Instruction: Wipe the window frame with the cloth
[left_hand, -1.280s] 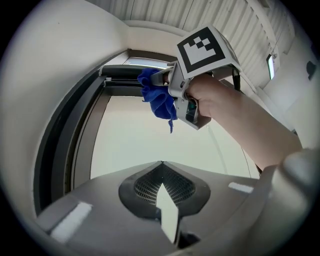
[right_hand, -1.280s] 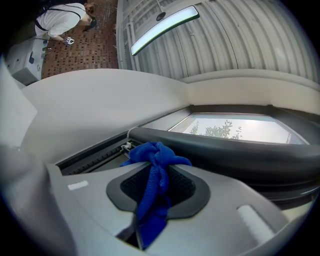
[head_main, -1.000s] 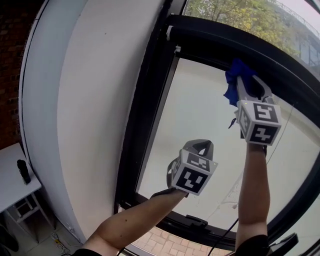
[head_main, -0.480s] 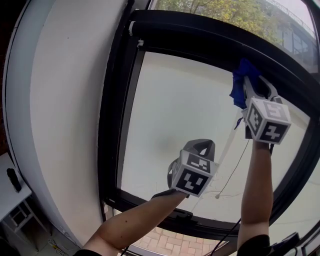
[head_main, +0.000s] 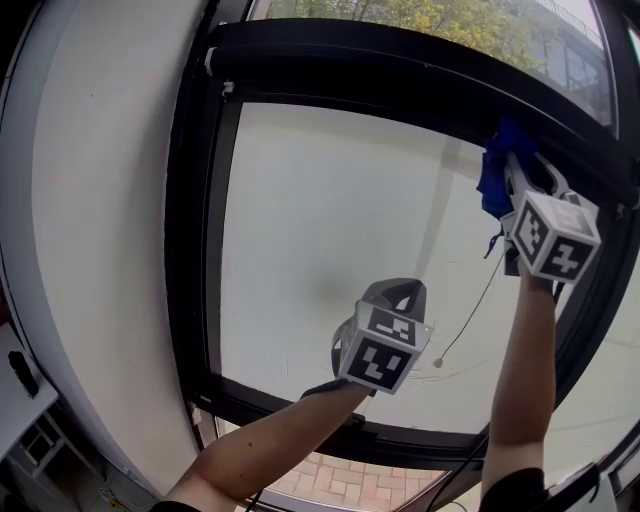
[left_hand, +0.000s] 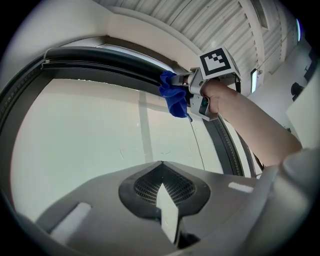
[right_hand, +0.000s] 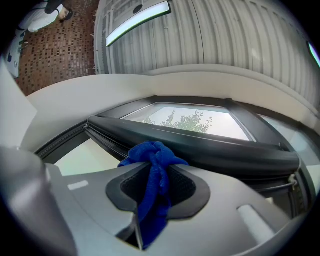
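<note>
My R gripper (head_main: 512, 170) fingers clamp the cloth (head_main: 495, 180), wad against the window frame (head_main: 380, 70), upper right, to rub it. L gripper (head_main: 398, 292) fingers together, empty, spare at centre.

Grey left gripper (head_main: 398, 292), right gripper (head_main: 512, 166), black-and-white marker cubes (head_main: 384, 349).

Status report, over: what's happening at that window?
Right gripper shut on blue cloth, at upper window frame. Left gripper shut, empty. Nothing blocking.

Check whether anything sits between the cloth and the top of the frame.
Nothing visible. The right gripper holds the cloth right up at the top of the frame; the left gripper hangs lower, shut and empty.
</note>
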